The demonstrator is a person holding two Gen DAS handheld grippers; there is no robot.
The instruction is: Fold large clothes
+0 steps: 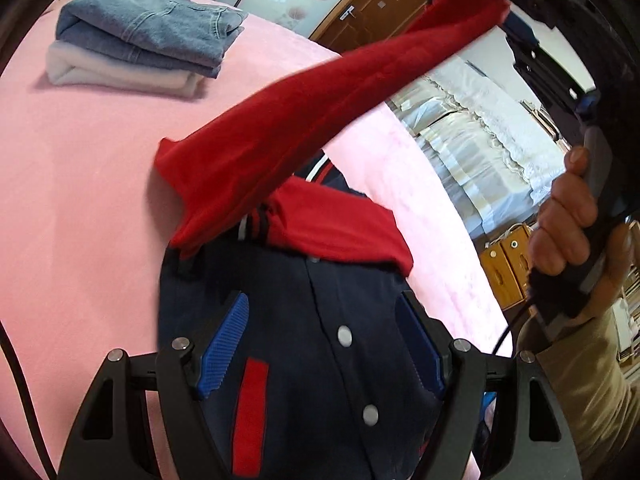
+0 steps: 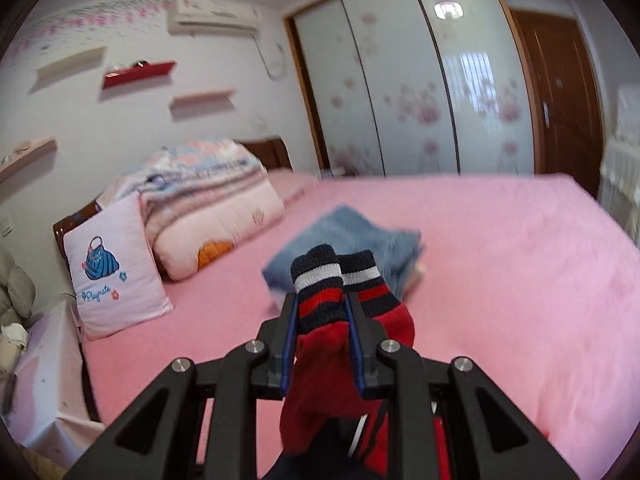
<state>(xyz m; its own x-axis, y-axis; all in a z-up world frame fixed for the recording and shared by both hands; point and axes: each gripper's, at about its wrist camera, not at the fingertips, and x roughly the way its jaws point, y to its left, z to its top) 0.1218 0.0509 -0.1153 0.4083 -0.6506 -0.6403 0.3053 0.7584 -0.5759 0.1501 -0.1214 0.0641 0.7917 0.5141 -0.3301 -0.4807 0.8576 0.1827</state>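
Nearest the left wrist camera, the left gripper [image 1: 324,344] stands wide open above the navy jacket [image 1: 312,360] on the pink bed [image 1: 80,200], holding nothing. On the left, folded jeans [image 1: 148,28] lie on a white garment [image 1: 120,74]. The red sleeve [image 1: 304,120] rises to the right, where the right gripper [image 2: 322,312] is clamped on its striped cuff [image 2: 320,280].
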